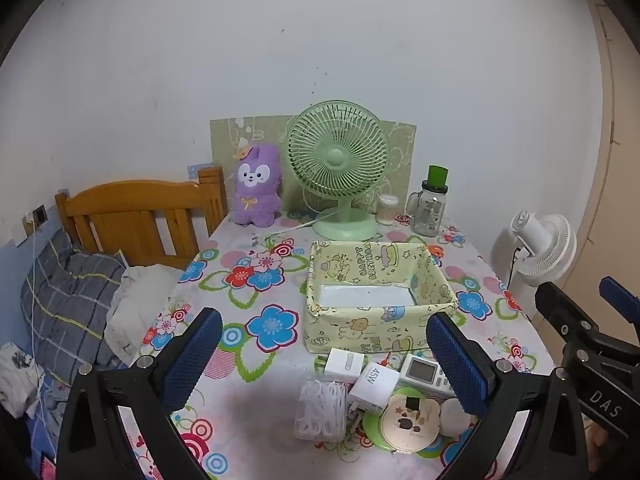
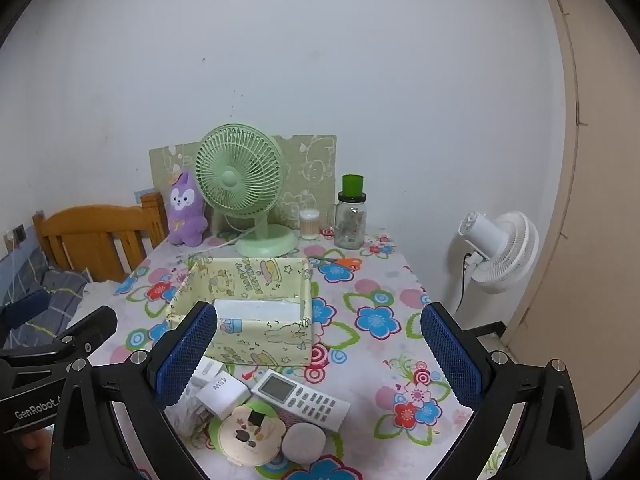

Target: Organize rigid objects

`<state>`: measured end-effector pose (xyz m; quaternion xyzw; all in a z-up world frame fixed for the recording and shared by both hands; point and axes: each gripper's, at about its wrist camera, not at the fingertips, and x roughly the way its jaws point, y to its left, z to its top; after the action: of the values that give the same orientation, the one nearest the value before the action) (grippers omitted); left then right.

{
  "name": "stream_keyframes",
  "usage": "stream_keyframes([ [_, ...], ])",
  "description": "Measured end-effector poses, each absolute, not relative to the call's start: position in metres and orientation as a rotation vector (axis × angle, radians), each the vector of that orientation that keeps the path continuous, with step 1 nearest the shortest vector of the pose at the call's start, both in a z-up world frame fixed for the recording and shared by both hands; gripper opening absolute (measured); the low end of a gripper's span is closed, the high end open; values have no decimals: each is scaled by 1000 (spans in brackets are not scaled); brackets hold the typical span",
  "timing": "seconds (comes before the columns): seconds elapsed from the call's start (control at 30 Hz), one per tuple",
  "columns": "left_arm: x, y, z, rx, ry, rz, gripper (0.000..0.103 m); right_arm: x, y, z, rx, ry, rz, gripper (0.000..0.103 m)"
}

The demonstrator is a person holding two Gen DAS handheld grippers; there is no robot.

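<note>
Floral table (image 2: 376,292) carries our clutter before the box (image 2: 248,344). Both tongs (image 1: 324,360) (image 2: 320,352) gape, empty. We judge the remote (image 2: 304,400) light, stiff, slick: pinch its long sides.

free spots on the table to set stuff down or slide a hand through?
Bare cloth left of the yellow box, toward the bed, and right of it toward the white fan. Crowded: the chargers, remote and round tins in front of the box; the back edge by the green fan.

open tabletop (image 2: 400,360) right, box (image 2: 256,344) blocking centre
</note>
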<state>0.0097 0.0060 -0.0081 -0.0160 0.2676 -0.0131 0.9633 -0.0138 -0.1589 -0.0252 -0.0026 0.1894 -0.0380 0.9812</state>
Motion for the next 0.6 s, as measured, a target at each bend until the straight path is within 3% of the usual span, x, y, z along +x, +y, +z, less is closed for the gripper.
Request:
stream_keyframes([
  [0.6,13,6,-5,-19,539,-14,103,-12,-161,-24,-1,386,-46,103],
])
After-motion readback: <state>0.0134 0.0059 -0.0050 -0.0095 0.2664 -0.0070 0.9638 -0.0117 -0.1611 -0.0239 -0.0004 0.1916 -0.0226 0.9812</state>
